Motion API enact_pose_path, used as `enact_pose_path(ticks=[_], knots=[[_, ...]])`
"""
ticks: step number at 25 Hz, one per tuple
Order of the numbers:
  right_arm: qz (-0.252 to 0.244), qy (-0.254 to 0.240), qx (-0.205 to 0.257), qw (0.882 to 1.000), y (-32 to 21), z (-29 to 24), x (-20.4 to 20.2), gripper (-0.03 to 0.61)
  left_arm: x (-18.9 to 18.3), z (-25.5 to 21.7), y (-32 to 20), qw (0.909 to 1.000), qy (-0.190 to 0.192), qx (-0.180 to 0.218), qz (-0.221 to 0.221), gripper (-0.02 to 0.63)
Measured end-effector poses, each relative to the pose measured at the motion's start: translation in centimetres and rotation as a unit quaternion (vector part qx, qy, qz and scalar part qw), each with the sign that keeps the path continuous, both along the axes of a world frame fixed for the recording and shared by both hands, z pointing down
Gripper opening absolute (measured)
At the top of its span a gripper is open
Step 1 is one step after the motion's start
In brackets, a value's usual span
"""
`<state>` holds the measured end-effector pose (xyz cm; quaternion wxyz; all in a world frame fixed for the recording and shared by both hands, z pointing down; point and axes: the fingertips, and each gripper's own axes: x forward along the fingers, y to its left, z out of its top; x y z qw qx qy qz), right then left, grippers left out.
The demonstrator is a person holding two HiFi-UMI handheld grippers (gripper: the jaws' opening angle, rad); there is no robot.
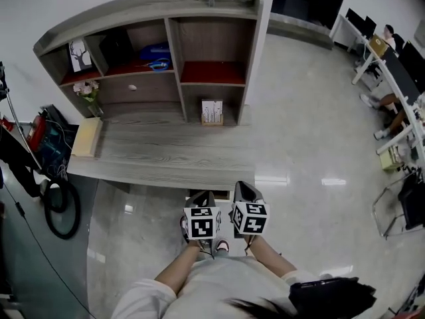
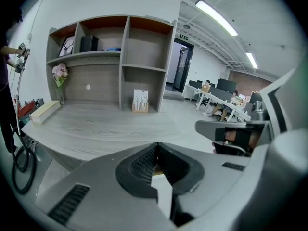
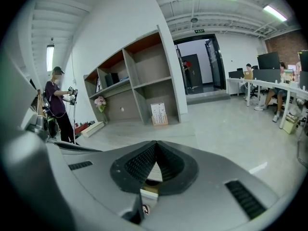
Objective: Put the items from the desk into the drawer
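Here, left gripper (image 1: 202,198), right gripper (image 1: 243,188) side by side at near edge of desk (image 1: 153,153); both closed, nothing gripped.

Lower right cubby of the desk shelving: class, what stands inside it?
One small white printed box stands upright inside the cubby, nothing else visible. The space directly behind the box is covered.

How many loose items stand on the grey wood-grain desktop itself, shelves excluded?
3: a pink flower bunch at back left, a flat beige box at the left edge, a white printed box in the lower right cubby. None looks hidden.
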<state>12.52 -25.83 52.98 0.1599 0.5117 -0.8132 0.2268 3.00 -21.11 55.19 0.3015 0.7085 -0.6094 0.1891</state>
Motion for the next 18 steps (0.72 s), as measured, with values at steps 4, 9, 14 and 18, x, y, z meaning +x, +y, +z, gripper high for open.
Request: enact_pose_path(ticks=[4, 9, 14, 18], knots=[[0.001, 0.0, 0.024, 1.0, -1.9, -2.4, -0.2, -0.002, -2.1, -3.2, -2.1, 0.9994, 0.002, 0.031, -0.016, 0.009], [0.002, -0.001, 0.052, 0.999, -4.1, -5.2, -0.5, -0.002, -4.3, -7.0, -4.9, 0.997, 0.002, 0.071, -0.031, 0.009], [0.004, 0.007, 0.082, 0.997, -6.4, -7.8, -0.5, -0.002, -6.1, -9.7, -7.3, 0.9941, 0.003, 0.103, -0.034, 0.009], [0.007, 0.008, 0.099, 0.995, -7.7, -9.4, -0.6, -0.002, -6.8, -10.6, -8.7, 0.9927, 0.003, 0.116, -0.034, 0.009]])
